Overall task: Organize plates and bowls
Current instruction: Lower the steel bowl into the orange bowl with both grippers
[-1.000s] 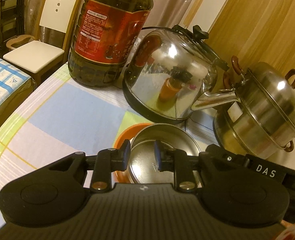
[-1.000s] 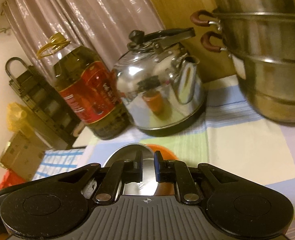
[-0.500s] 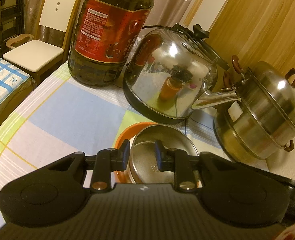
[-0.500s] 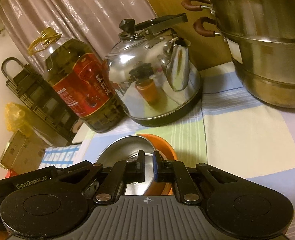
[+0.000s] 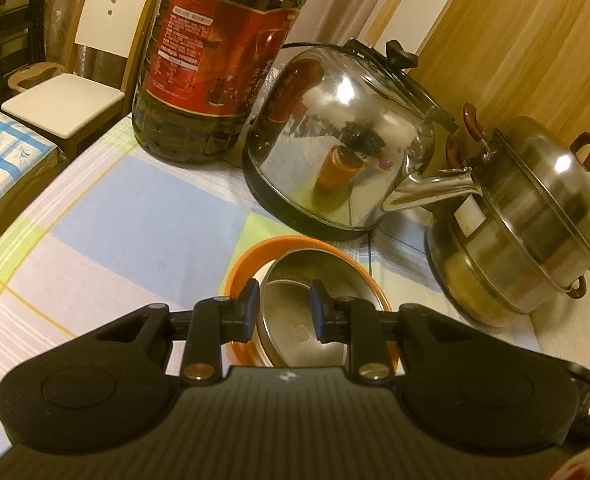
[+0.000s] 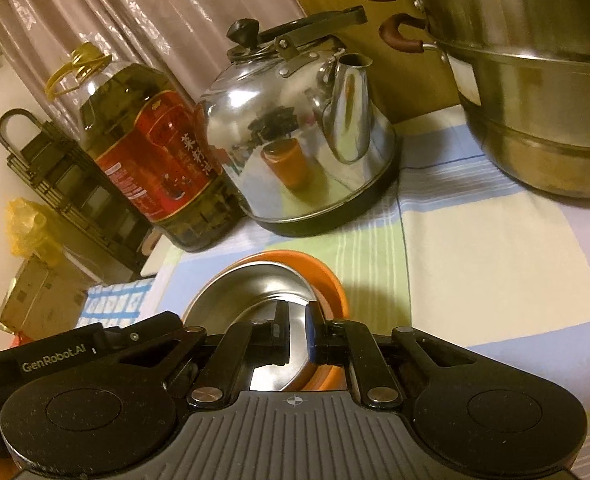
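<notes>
Since a second ago the right gripper (image 6: 297, 330) has shifted a little, so the steel bowl (image 6: 255, 292) and the orange bowl (image 6: 327, 280) beneath it now show more fully ahead of its fingers, while the left gripper's view has barely changed. In the left wrist view, from the left: a white chair (image 5: 79, 64) stands beyond the checked tablecloth (image 5: 127, 216), then the big oil bottle (image 5: 215, 60), the shiny kettle (image 5: 343, 144) just beside it, and the stacked steamer pot (image 5: 535, 220) at the right. Near the middle, the steel bowl (image 5: 315, 280) sits nested inside the orange bowl (image 5: 255, 256) on the cloth, in front of the kettle. The left gripper (image 5: 285, 312) hangs over the steel bowl's near rim with its fingers a narrow gap apart; whether they pinch the rim I cannot tell. The right gripper's fingers are nearly together over the same bowl's rim, and a grip cannot be made out.
</notes>
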